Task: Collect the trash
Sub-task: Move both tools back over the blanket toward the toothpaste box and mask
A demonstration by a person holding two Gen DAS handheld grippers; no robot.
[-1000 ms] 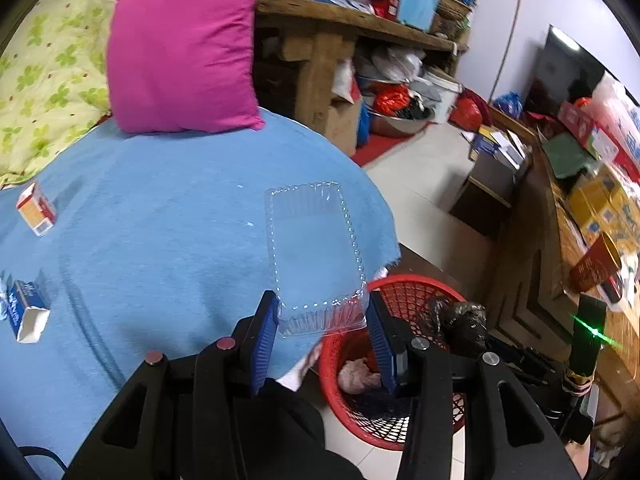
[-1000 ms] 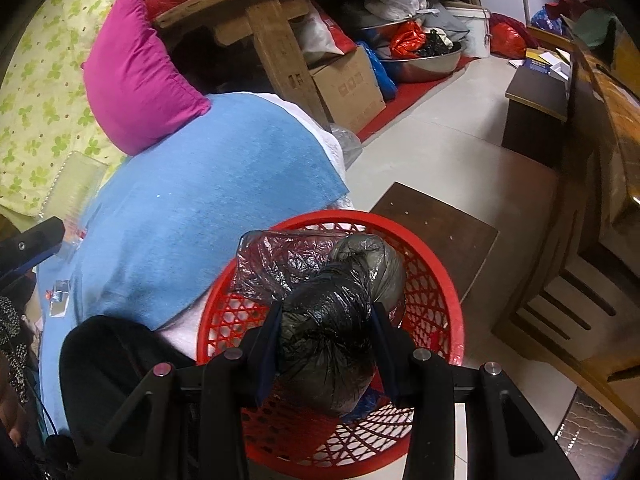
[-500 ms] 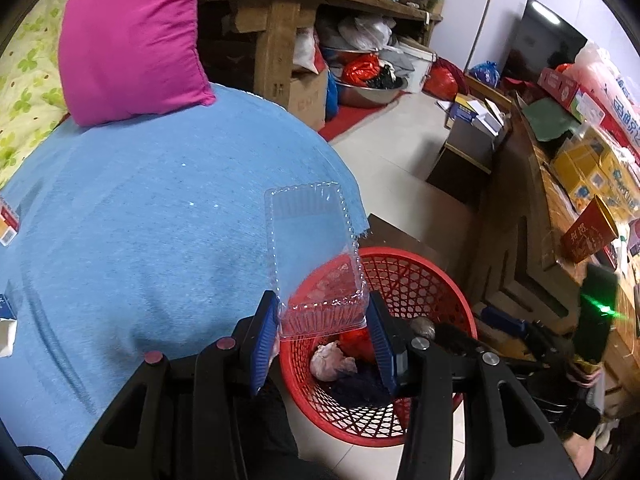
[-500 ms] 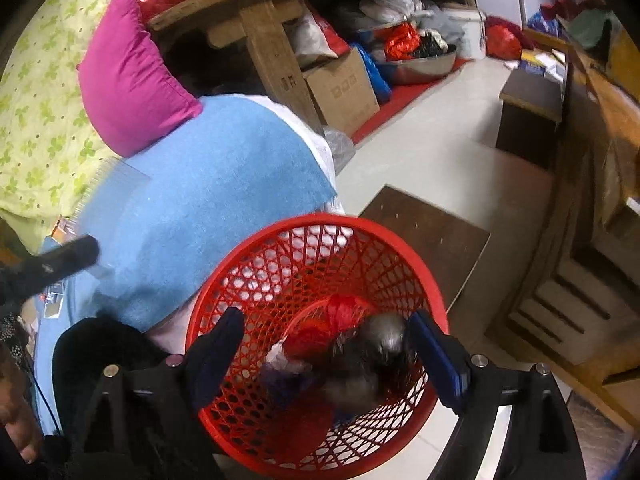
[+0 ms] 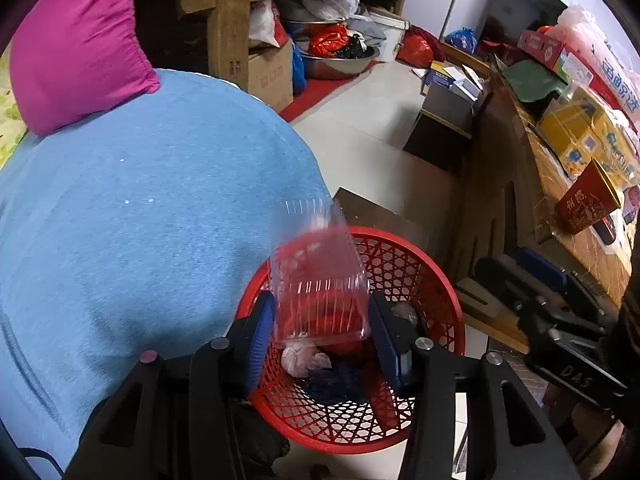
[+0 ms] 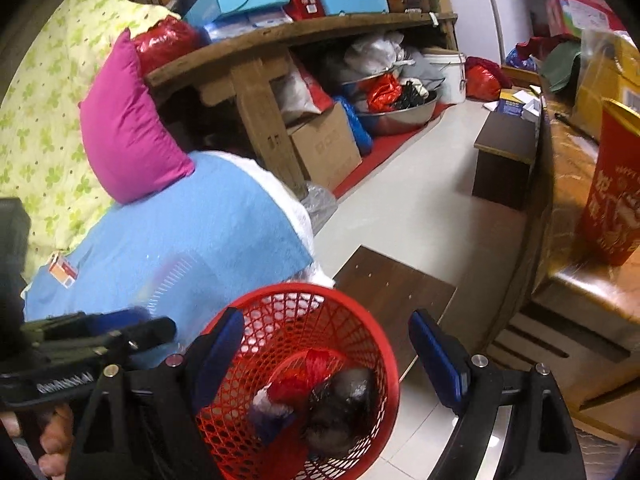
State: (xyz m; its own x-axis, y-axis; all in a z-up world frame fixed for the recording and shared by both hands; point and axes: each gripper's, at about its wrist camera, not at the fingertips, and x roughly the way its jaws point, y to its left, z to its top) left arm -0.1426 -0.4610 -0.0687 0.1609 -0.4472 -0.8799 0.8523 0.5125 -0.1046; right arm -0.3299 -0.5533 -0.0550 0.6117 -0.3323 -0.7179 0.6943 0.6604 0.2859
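Between left tongs (image 5: 322, 332): clear tray (image 5: 318, 286)

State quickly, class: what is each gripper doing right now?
Left gripper: cannot be told; clear plastic container sits blurred between its fingers, over the red basket.
Right gripper: open, holding nothing.

Basket (image 5: 436, 268) beside bed (image 5: 140, 220), trash (image 6: 340, 404) inside

Our left claw (image 5: 322, 334) hangs over the red basket (image 5: 436, 288), its blue fingers (image 5: 260, 334) on either side of a clear plastic tray (image 5: 318, 280). The tray is blurred, and we cannot tell whether the fingers touch it. In the basket lie a pale wad (image 5: 302, 358) and dark scraps. A blue blanket (image 5: 140, 220) spreads to the left, under a pink pillow (image 5: 80, 44).
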